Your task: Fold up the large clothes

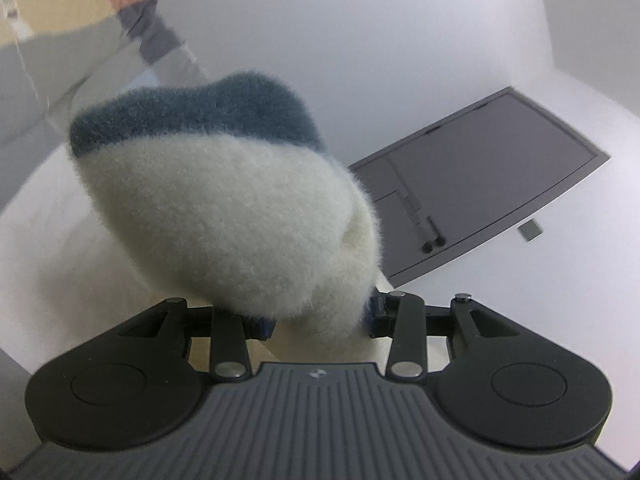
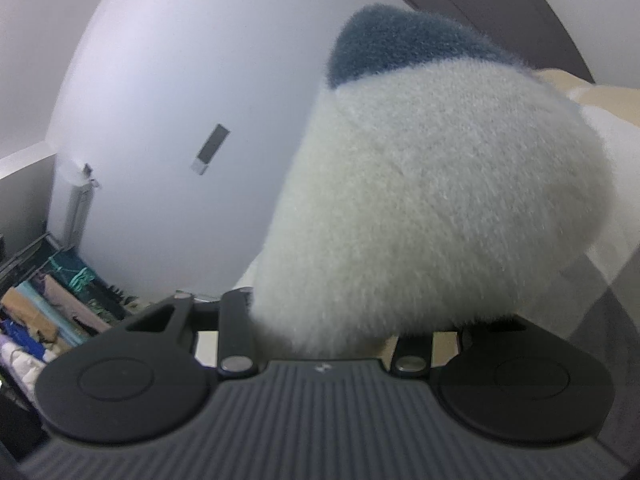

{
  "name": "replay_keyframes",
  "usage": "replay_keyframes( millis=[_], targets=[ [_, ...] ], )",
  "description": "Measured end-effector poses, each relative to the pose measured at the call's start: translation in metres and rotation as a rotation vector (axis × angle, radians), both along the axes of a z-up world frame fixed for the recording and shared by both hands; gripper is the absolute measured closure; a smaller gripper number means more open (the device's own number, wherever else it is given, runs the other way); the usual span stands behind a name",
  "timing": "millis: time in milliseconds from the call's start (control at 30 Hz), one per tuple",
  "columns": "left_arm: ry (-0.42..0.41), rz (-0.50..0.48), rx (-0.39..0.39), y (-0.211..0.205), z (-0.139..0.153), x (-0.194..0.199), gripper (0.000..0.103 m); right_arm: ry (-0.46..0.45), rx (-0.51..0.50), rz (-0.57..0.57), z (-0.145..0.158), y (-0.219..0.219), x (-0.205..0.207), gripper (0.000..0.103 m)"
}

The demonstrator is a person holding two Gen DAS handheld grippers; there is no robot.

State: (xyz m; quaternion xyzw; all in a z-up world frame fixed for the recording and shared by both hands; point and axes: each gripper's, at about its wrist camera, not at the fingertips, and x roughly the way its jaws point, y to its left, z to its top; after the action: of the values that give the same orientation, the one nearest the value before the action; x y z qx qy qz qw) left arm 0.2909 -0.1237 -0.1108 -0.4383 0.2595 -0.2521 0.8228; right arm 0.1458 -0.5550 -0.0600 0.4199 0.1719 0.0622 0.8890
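Note:
A fluffy cream garment with a dark blue band [image 1: 224, 208] bulges up out of my left gripper [image 1: 316, 320]. The jaws are closed on a bunch of it, and the cloth hides the fingertips. In the right wrist view the same cream and blue garment [image 2: 432, 208] fills the middle and right of the picture. It is bunched between the jaws of my right gripper [image 2: 328, 320], whose fingertips are buried in the pile. More cream cloth hangs below the left gripper.
A person's grey sleeve with a dark band [image 1: 152, 36] reaches in at the upper left. A dark flat panel [image 1: 500, 168] lies on the white surface [image 1: 540, 300] to the right. A rack of folded clothes [image 2: 48, 312] stands at the lower left by the pale wall [image 2: 160, 80].

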Motion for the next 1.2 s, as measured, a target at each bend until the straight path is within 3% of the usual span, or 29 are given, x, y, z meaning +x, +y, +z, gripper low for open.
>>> replay_keyframes(
  millis=[267,333,467,567,700,767,967,1067,1200],
  targets=[
    [0.062,-0.030,0.062,-0.006,-0.081,0.022,0.058,0.129,0.053,-0.024,-0.092,-0.007,0.012,0.057],
    [0.042,-0.047,0.072,-0.008,-0.087,0.022,0.058,0.165,0.091,-0.036,-0.118,-0.010,0.008,0.057],
    [0.037,-0.047,0.102,-0.011,-0.087,0.018,0.058,0.133,0.147,-0.035,-0.140,-0.010,0.002,0.055],
    [0.059,-0.037,0.090,-0.011,-0.083,0.016,0.056,0.140,0.147,-0.037,-0.140,-0.010,0.000,0.054],
    [0.127,-0.036,0.070,-0.010,-0.080,0.011,0.041,0.178,0.153,-0.045,-0.127,-0.017,0.014,0.048],
    [0.141,-0.041,0.091,-0.008,-0.078,0.004,0.040,0.200,0.147,-0.052,-0.125,-0.015,0.008,0.044],
    [0.115,-0.031,0.269,0.002,-0.056,-0.030,0.038,0.259,0.057,-0.060,-0.107,-0.004,-0.029,0.042],
    [0.058,0.001,0.376,0.004,-0.028,-0.048,0.038,0.260,-0.012,-0.070,-0.087,0.002,-0.053,0.042],
    [-0.030,0.021,0.454,0.005,0.018,-0.074,0.038,0.212,-0.132,-0.061,-0.047,0.016,-0.074,0.042]
  ],
)
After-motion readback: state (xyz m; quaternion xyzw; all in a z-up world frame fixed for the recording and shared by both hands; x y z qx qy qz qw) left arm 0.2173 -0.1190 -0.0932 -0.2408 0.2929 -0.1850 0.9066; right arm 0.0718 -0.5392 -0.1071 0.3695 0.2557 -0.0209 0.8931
